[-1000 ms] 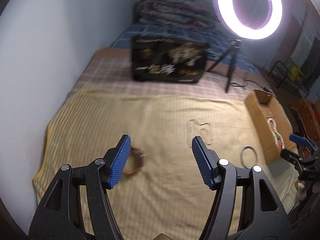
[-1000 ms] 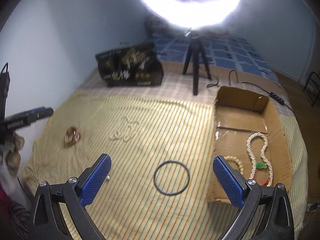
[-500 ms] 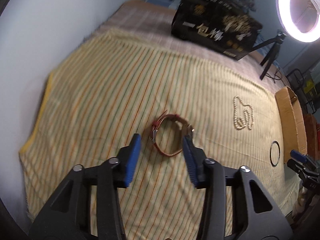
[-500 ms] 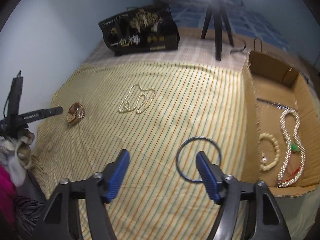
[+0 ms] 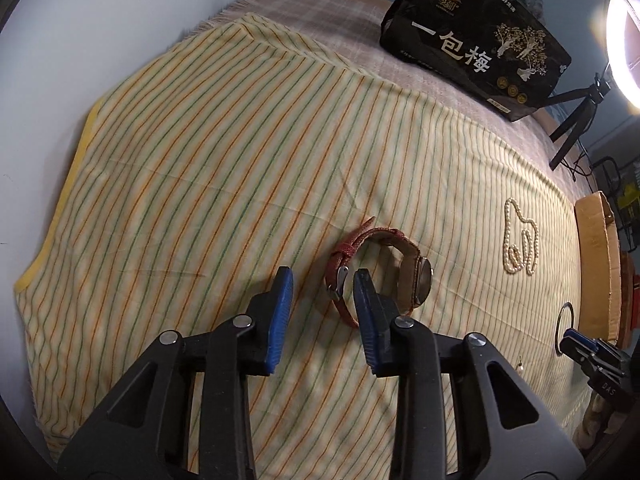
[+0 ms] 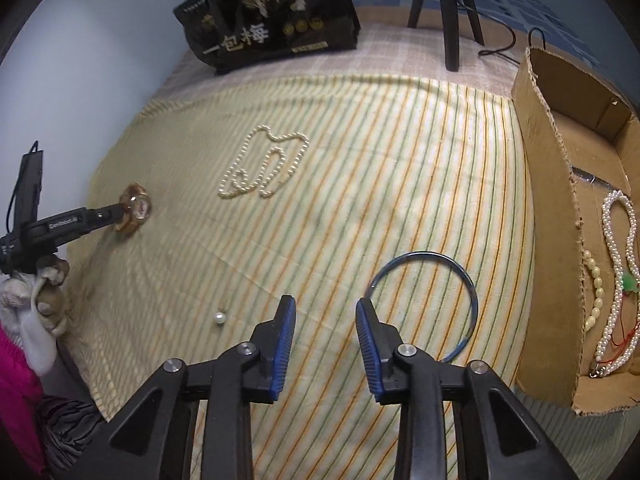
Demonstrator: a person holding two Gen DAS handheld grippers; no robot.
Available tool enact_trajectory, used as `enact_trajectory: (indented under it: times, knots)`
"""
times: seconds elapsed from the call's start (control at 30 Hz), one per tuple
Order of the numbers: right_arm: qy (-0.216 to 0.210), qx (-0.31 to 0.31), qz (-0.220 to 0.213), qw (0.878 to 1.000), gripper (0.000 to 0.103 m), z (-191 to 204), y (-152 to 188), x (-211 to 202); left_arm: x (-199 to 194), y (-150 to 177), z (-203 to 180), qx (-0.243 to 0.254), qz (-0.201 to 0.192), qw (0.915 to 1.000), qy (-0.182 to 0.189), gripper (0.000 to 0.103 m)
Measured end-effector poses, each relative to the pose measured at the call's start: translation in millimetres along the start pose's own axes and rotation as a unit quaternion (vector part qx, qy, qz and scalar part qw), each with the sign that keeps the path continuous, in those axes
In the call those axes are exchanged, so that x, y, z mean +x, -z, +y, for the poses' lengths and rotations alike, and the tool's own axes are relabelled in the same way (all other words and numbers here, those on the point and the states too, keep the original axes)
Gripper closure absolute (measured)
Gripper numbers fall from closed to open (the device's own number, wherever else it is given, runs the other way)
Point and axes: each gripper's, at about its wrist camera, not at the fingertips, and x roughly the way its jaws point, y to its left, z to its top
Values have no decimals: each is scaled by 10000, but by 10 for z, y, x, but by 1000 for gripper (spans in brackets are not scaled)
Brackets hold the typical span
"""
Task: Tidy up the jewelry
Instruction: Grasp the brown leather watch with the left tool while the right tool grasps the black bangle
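Note:
A red-strapped watch (image 5: 376, 268) lies on the striped cloth. My left gripper (image 5: 322, 280) is open, low over the cloth, with the strap's buckle just ahead between the fingertips. In the right wrist view the watch (image 6: 134, 212) sits at the left gripper's tip. A dark bangle (image 6: 426, 304) lies on the cloth; my right gripper (image 6: 324, 310) is open, its right finger at the bangle's left rim. A pearl necklace (image 6: 262, 170) lies mid-cloth; it also shows in the left wrist view (image 5: 520, 242). A loose pearl (image 6: 219, 317) lies near my right gripper.
A cardboard box (image 6: 560, 240) at the right holds bead necklaces (image 6: 618, 280). A black printed box (image 5: 476, 36) and a ring light tripod (image 6: 448, 4) stand at the back. A wall runs along the left of the bed.
Both grippers have come down close to the cloth and narrowed. The left closed in on the watch, the right on the bangle's left rim.

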Motion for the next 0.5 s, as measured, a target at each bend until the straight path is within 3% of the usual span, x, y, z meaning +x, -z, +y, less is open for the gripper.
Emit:
enact_trajectory:
  times: [0.33, 0.5]
  knots:
    - [184, 16, 178, 9997, 79, -90, -34, 174, 100, 10, -18, 53, 44, 10000, -26, 74]
    - [304, -87, 190, 9993, 82, -60, -23, 229, 134, 6, -25, 70, 40, 9999, -73, 80]
